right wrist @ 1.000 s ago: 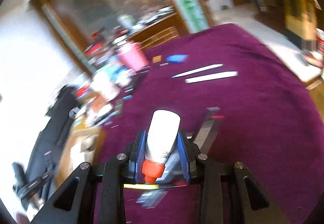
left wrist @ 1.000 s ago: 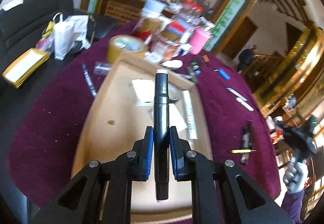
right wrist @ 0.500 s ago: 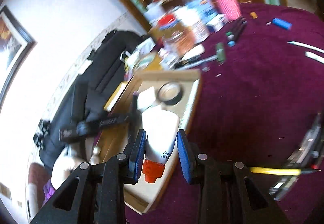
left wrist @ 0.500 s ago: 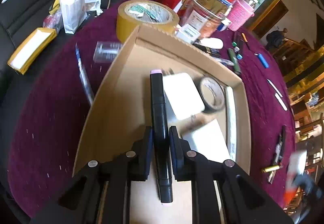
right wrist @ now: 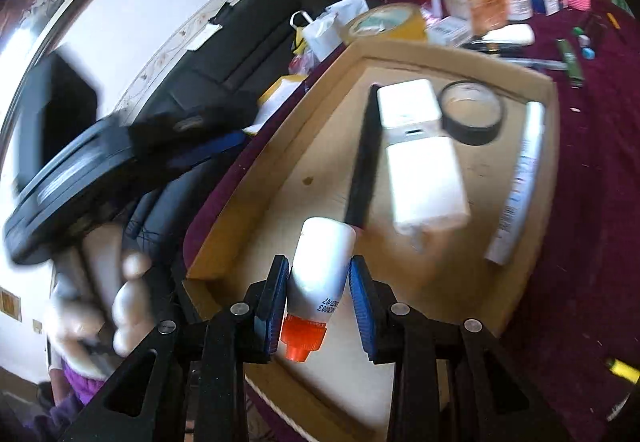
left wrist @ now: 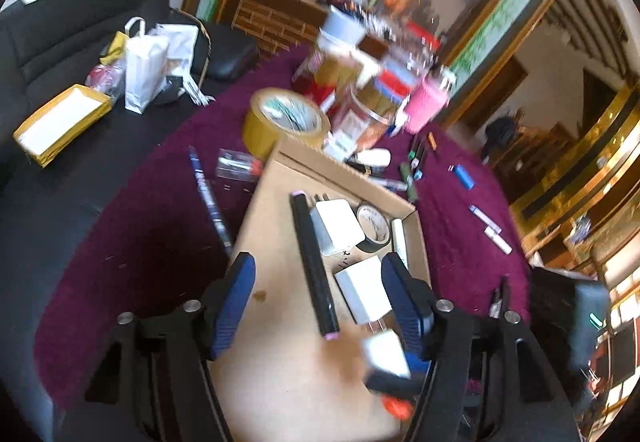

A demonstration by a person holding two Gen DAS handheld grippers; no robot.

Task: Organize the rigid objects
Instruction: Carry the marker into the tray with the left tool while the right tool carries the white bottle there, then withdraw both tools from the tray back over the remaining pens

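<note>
Right wrist view: the right gripper clamps a small white glue bottle by its body above the cardboard tray's near edge; it looks light, stiff and slick. The left gripper, jaws just opened, stands empty over the black marker in the tray.

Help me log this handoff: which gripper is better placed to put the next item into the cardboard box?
Right. The right gripper is shut on the white bottle above the cardboard box; the left gripper, whose jaws have just been opening, is empty, its black marker already inside.
</note>
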